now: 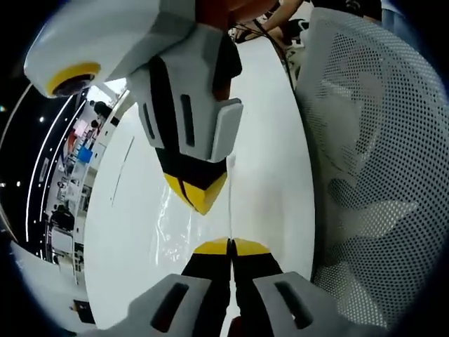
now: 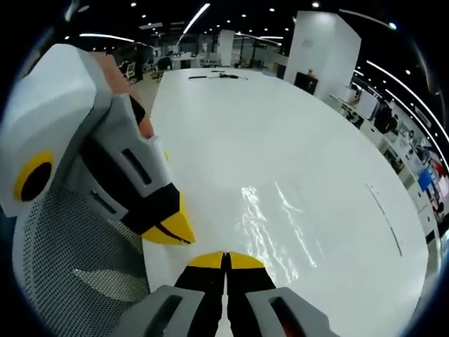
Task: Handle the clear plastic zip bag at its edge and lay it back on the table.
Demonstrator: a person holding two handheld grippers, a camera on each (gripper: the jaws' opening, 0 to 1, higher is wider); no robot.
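Observation:
The clear plastic zip bag (image 1: 175,232) lies flat on the white table (image 1: 270,140), visible mainly as glossy streaks (image 2: 277,217). My left gripper (image 1: 230,246) is shut, its yellow tips at the bag's near edge; I cannot tell whether any film is pinched between them. In the right gripper view it enters from the left (image 2: 175,230), over the table's edge. My right gripper (image 2: 226,260) is also shut, just short of the bag's streaks. Seen in the left gripper view, the right gripper comes down from the top (image 1: 203,200), its tips over the bag and close to the left gripper's tips.
A white mesh chair back (image 1: 379,175) stands against the table's near edge, also at the lower left (image 2: 77,274). A dark cable (image 2: 217,76) lies at the table's far end. A person's hand (image 1: 270,24) rests beyond the chair. Desks and ceiling lights fill the room behind.

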